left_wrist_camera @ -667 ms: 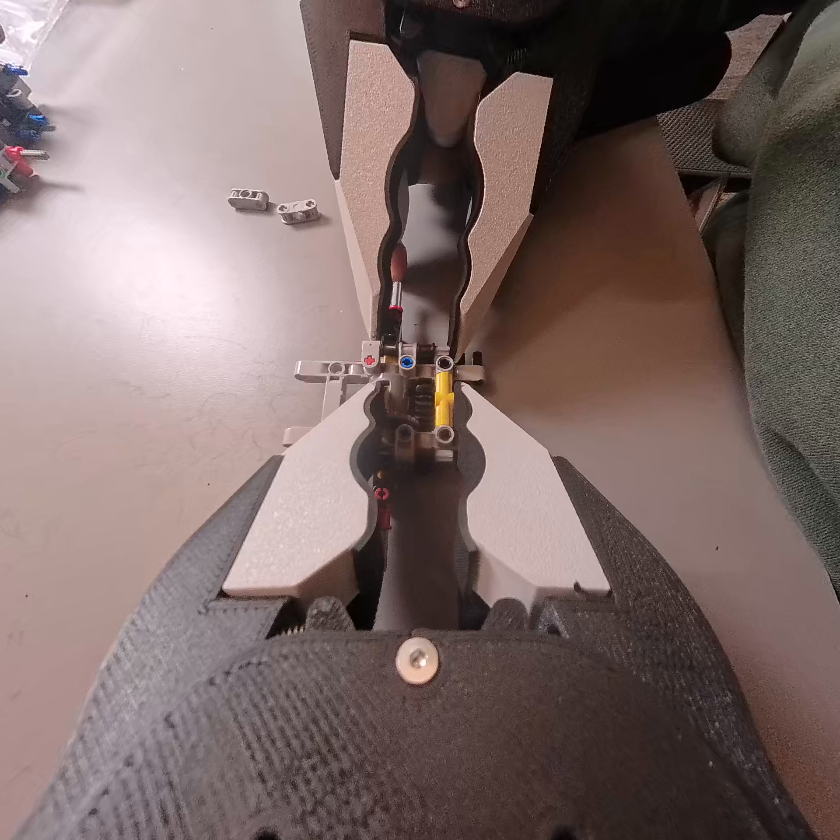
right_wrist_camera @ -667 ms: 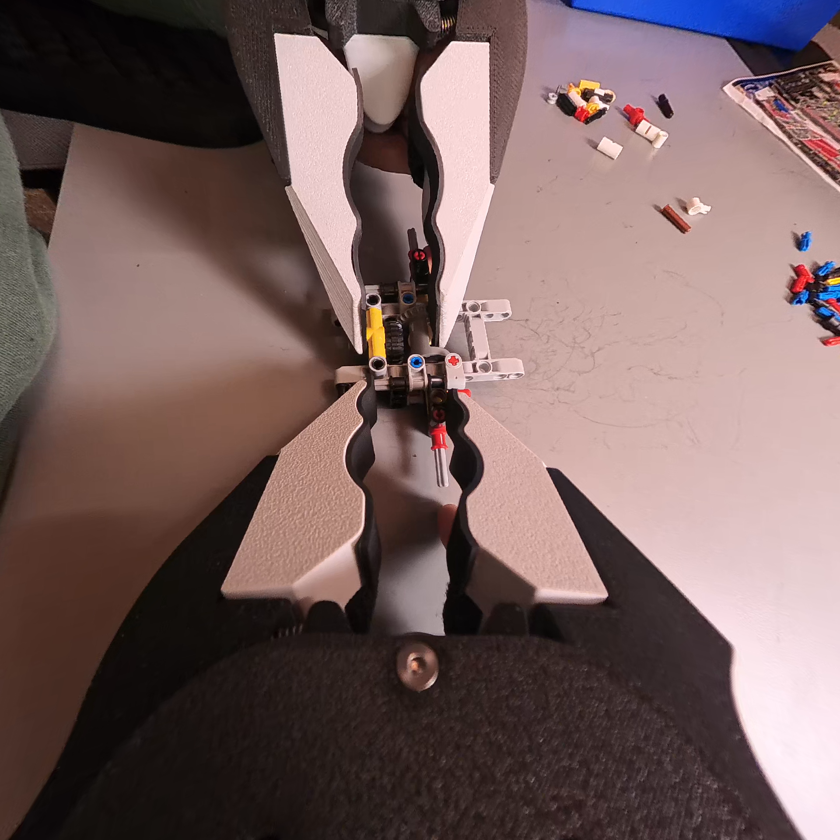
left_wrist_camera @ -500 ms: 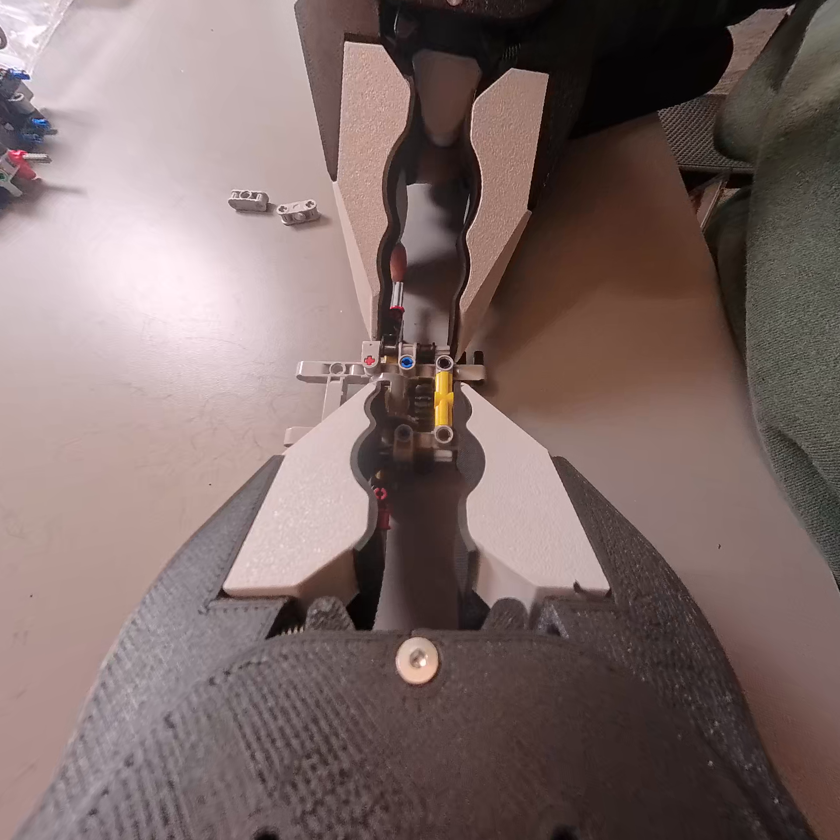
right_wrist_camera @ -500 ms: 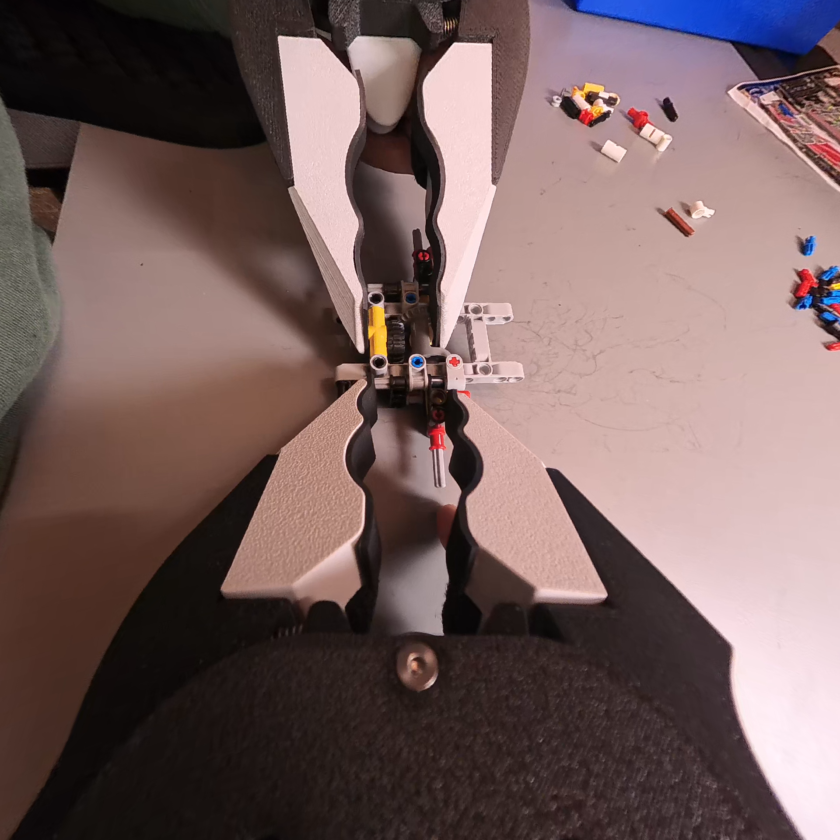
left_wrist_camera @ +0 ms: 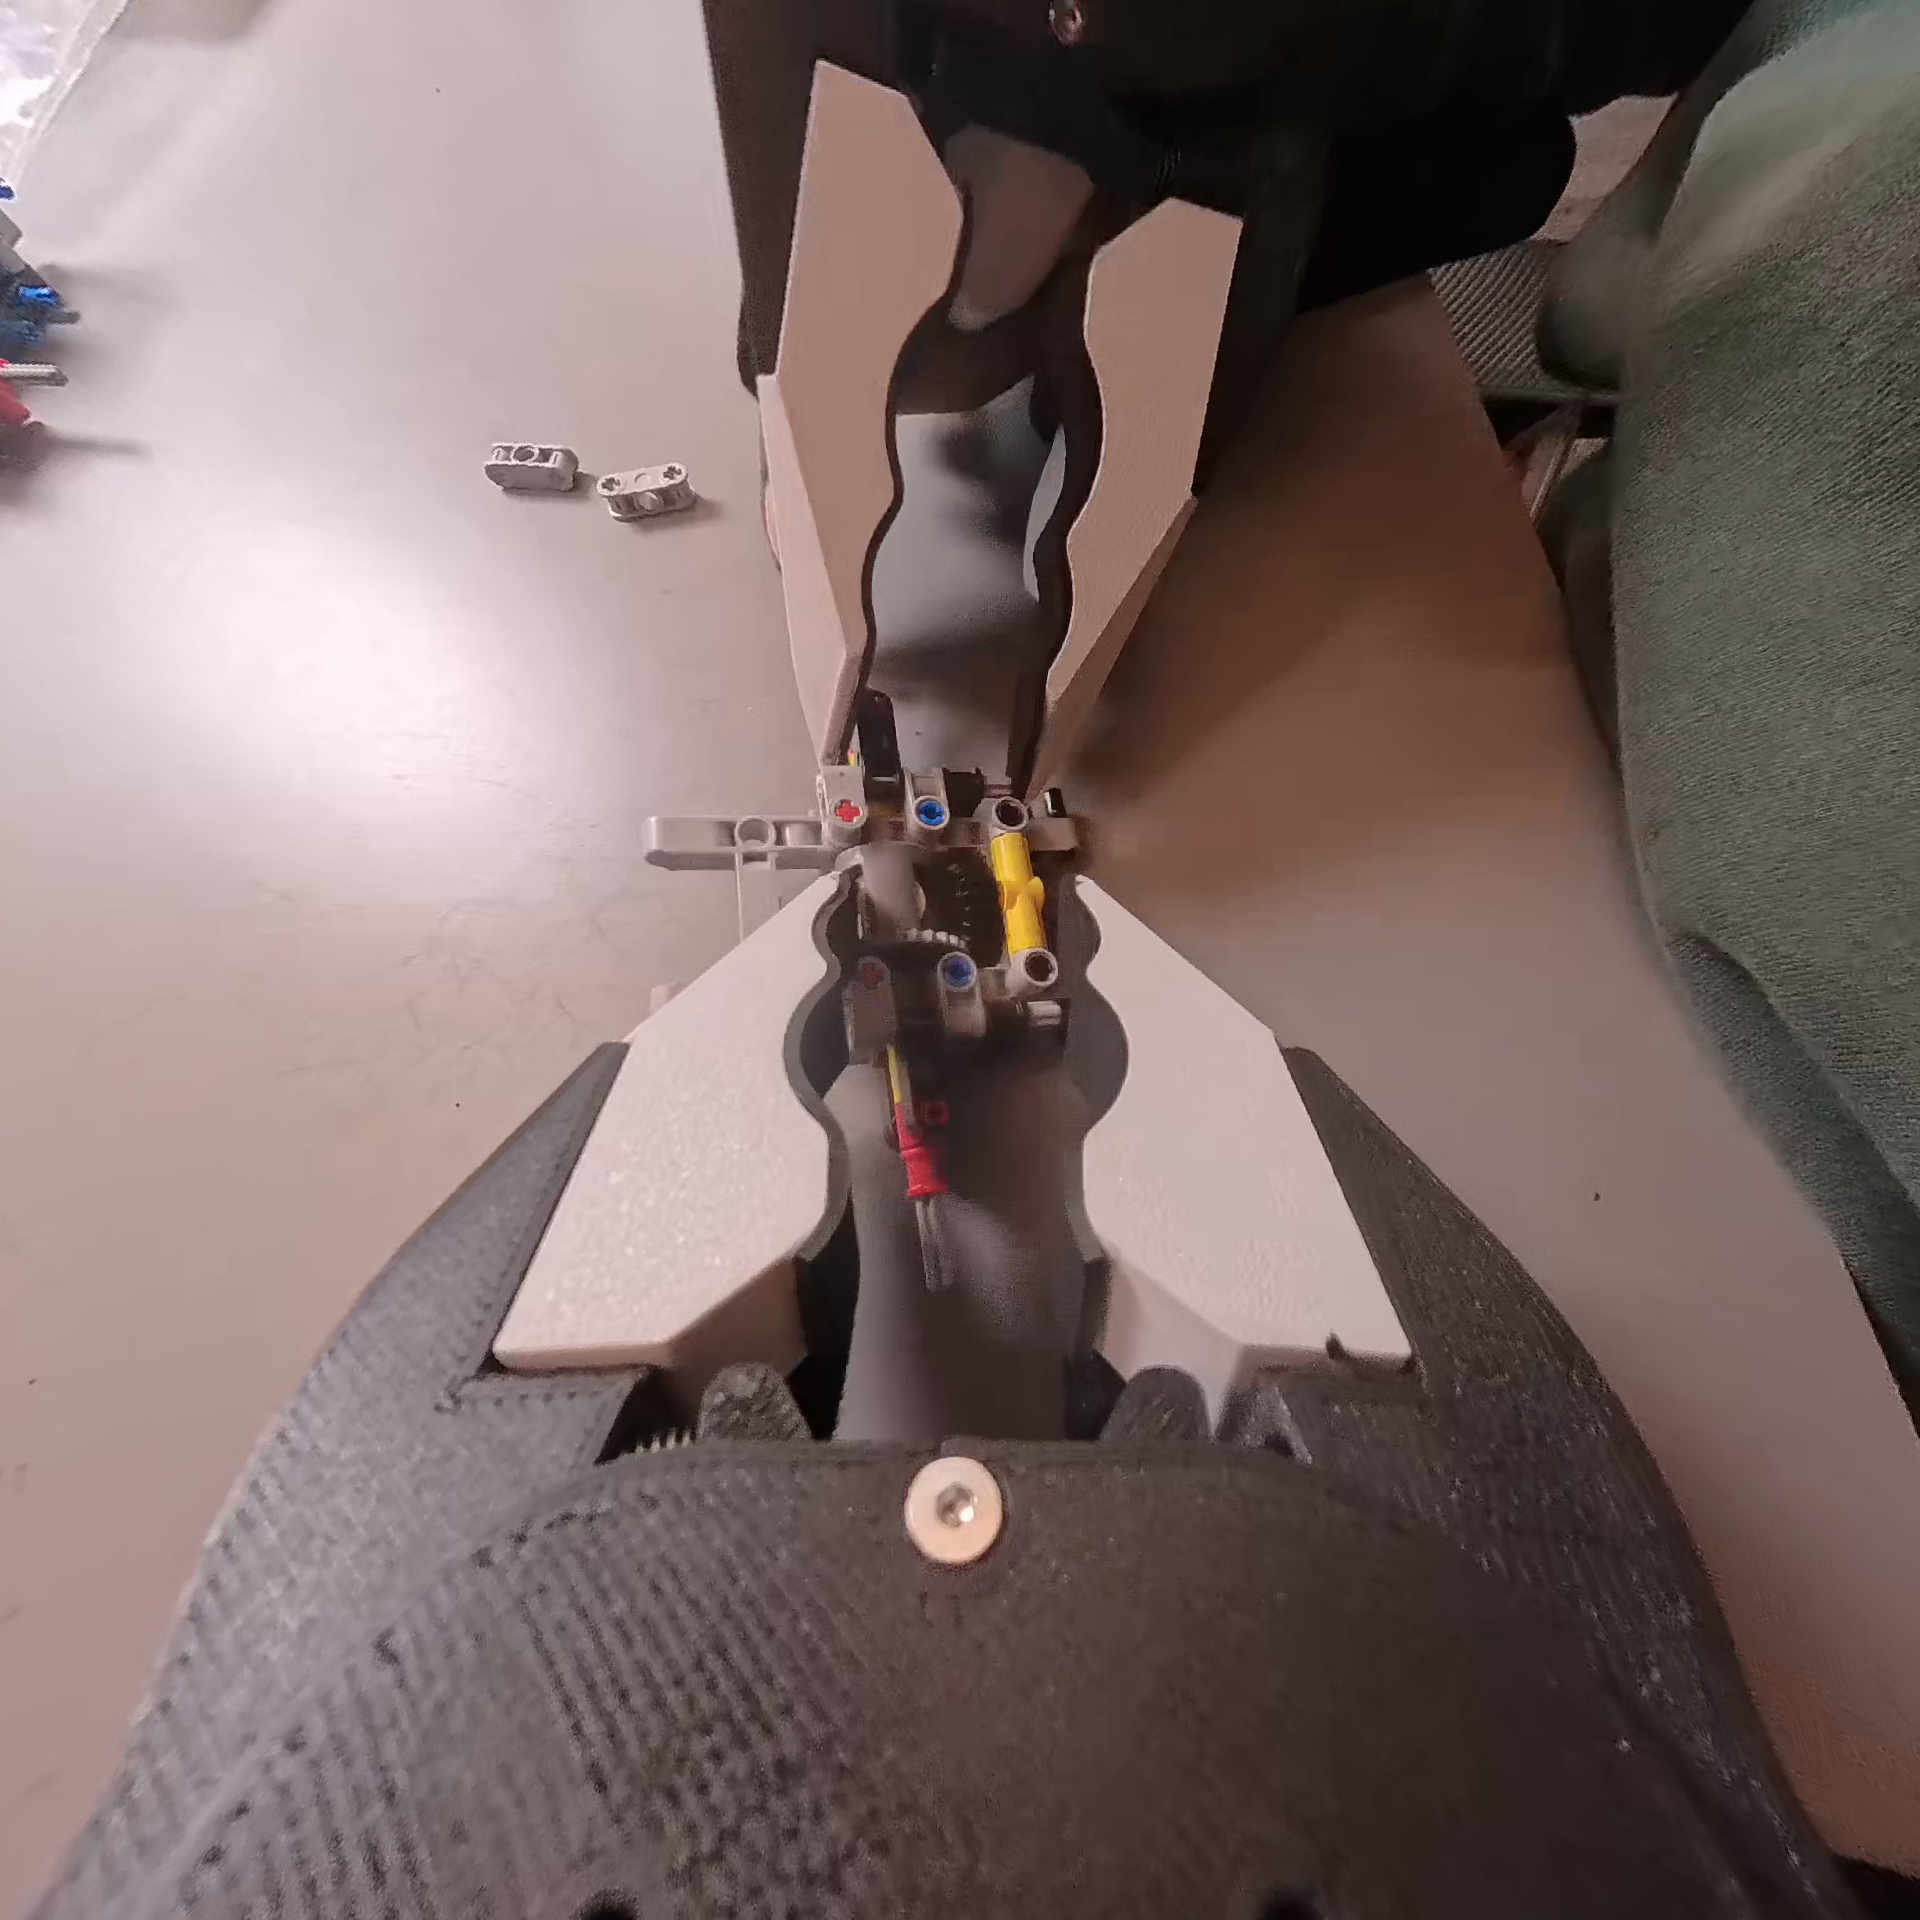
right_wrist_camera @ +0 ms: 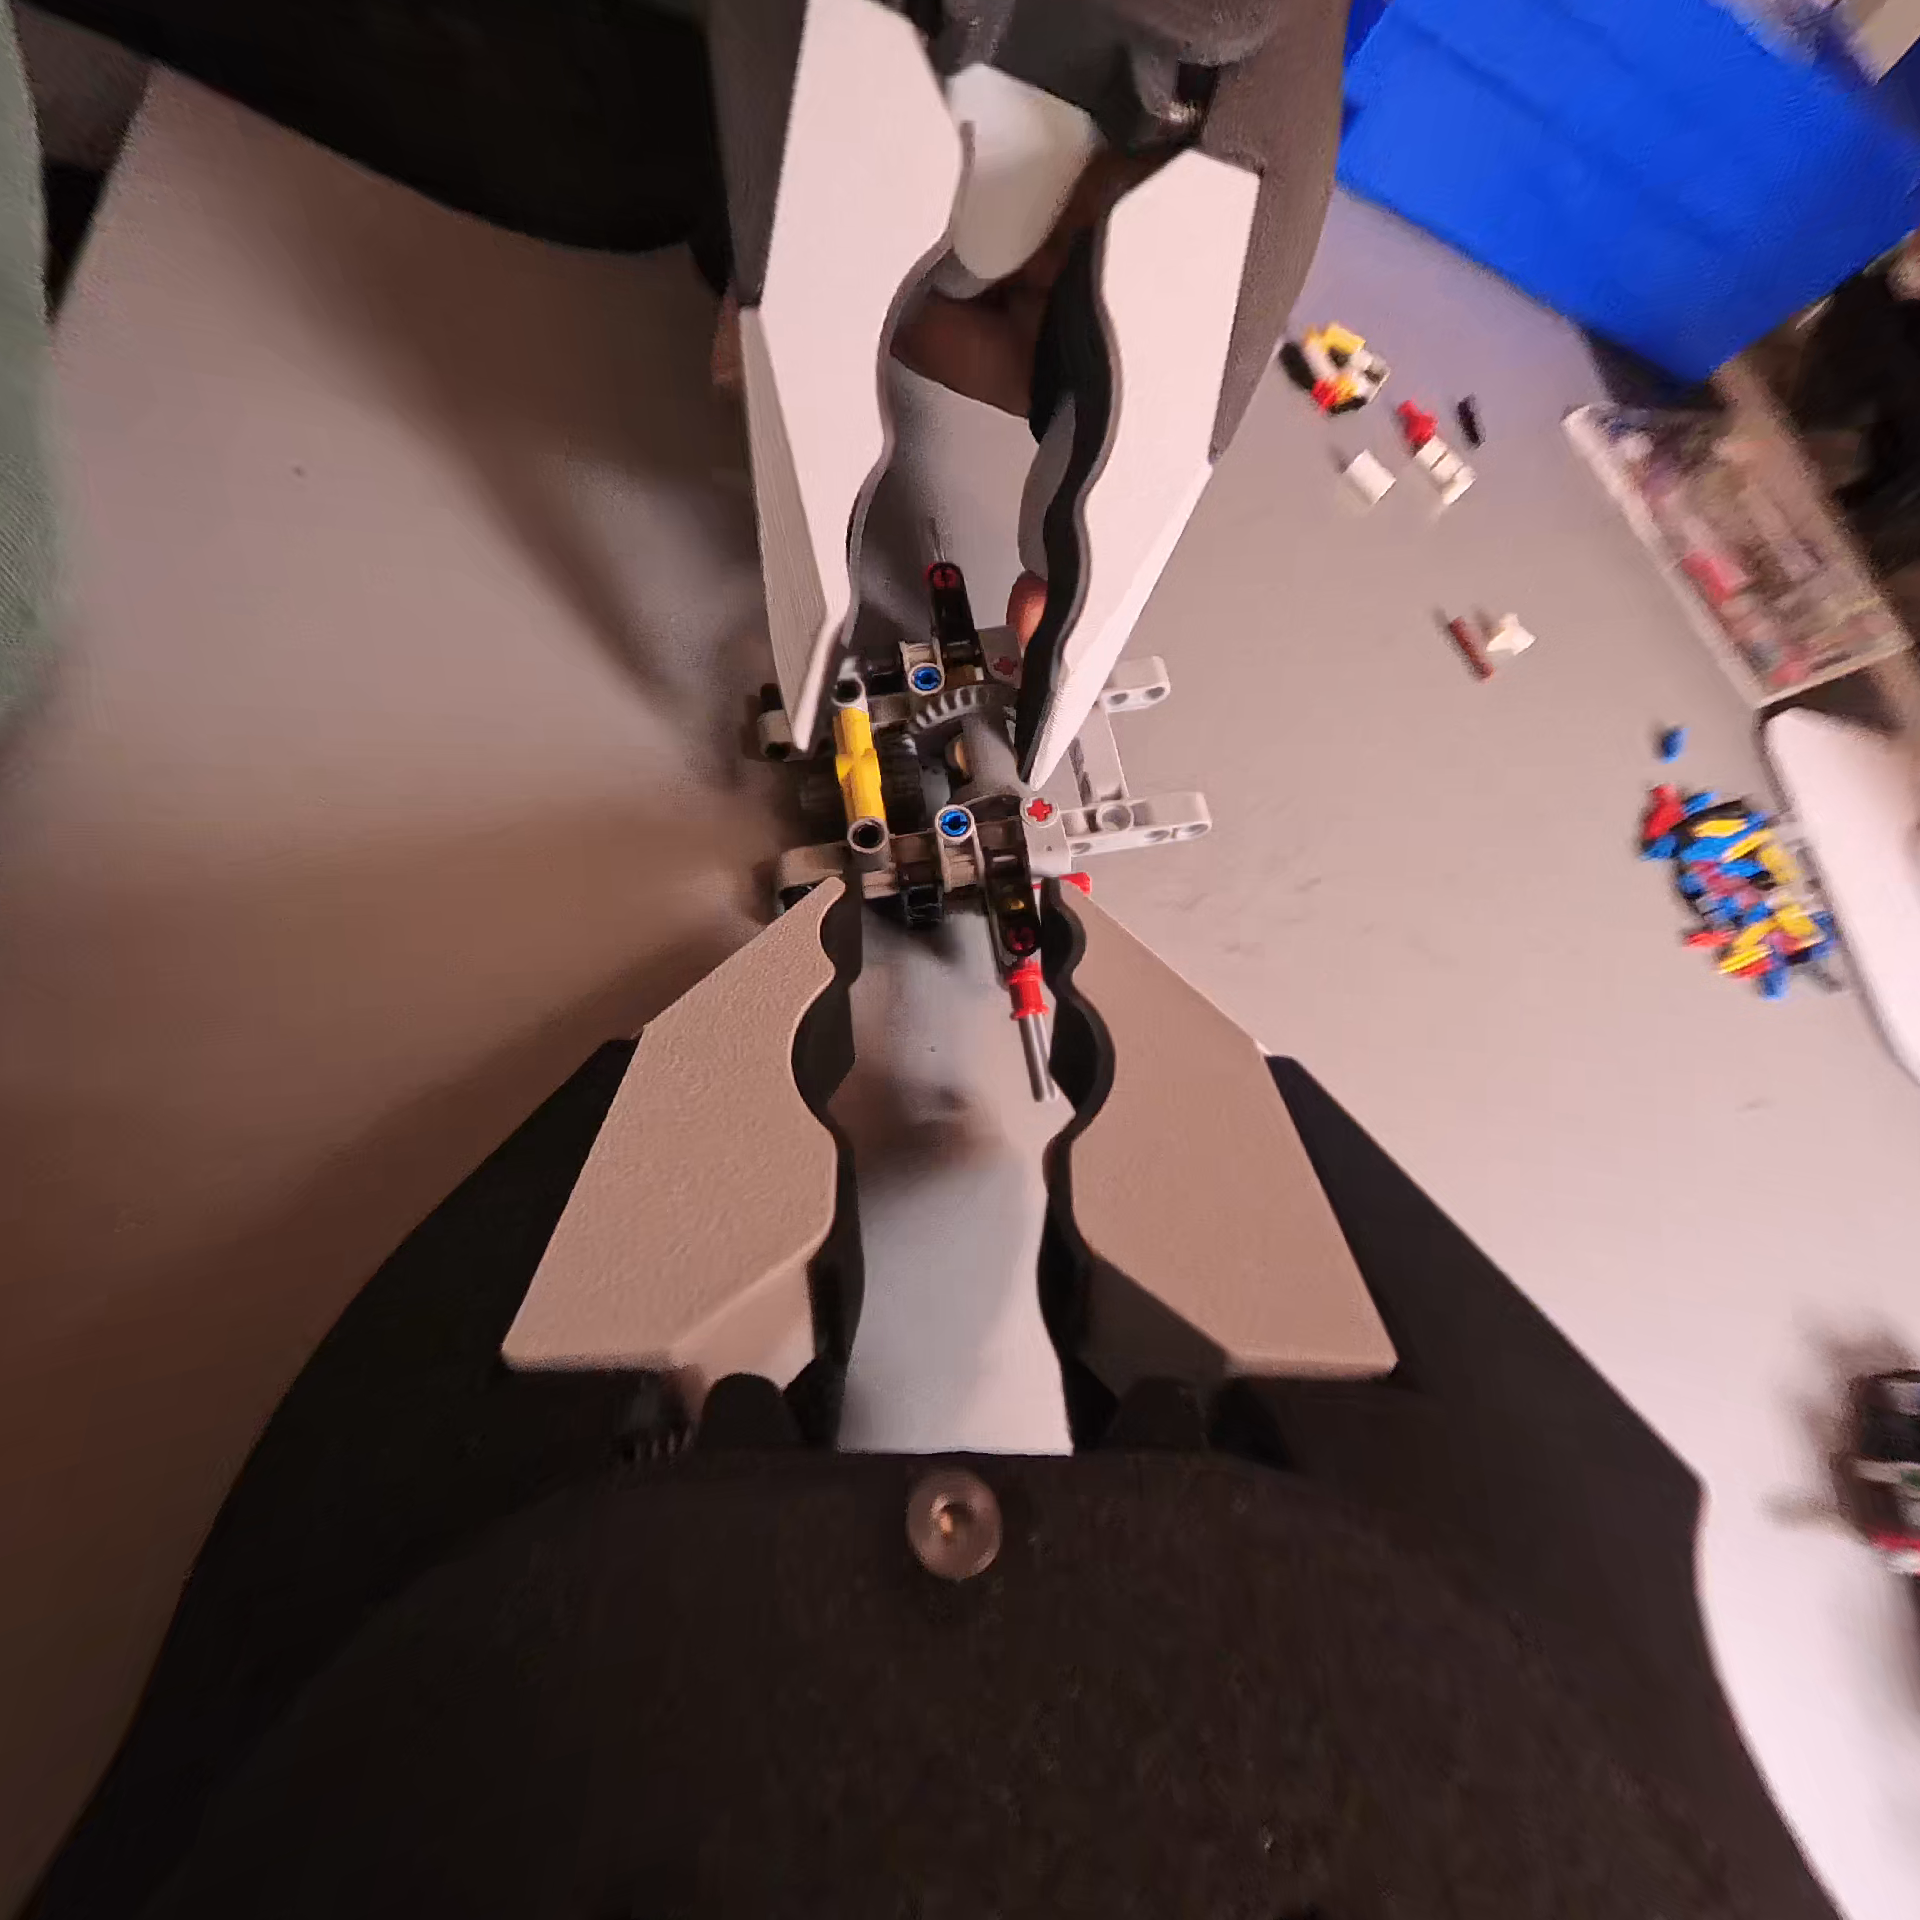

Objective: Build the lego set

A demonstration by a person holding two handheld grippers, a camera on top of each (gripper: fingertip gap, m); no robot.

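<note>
Brick assembly [left_wrist_camera: 951, 914] clamped between left tongs [left_wrist_camera: 951, 904], right tongs [right_wrist_camera: 951, 904].

My left tool [left_wrist_camera: 951, 925] reaches forward low over the tabletop [left_wrist_camera: 312, 727], its two pale fingers [left_wrist_camera: 707, 1122] narrowed around the near end of a small brick assembly [left_wrist_camera: 935, 894], the dark wavy pads close against its sides. My right tool [right_wrist_camera: 951, 914] faces it head-on from the opposite side, tips almost meeting the left's, and its fingers [right_wrist_camera: 1174, 1132] flank the assembly's other end with its pads at the frame. Both tools point at each other along one line, tilted slightly downward. The black housings fill the lower part of each wrist view.
</note>
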